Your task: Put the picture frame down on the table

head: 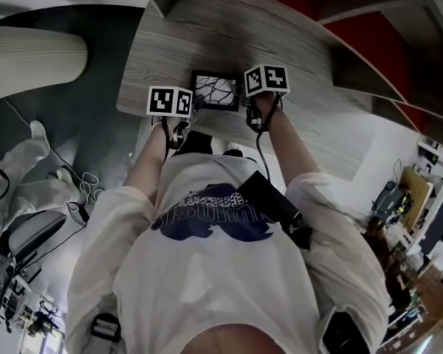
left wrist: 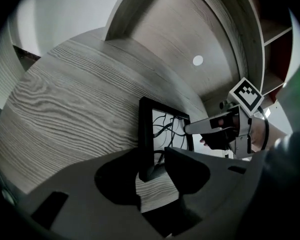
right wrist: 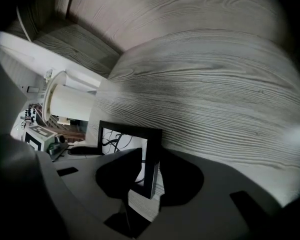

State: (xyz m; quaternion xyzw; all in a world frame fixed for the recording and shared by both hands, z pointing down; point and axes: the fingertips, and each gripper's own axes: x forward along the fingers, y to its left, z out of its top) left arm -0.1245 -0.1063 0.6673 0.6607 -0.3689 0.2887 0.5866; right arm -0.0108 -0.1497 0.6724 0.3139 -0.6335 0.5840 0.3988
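The frame (head: 214, 92) is held at the surface's (head: 303, 116) near edge. The left hand-held gripper (left wrist: 155, 169) and right hand-held gripper (right wrist: 150, 176) each clamp a side. Contact unclear; release judged outstanding.
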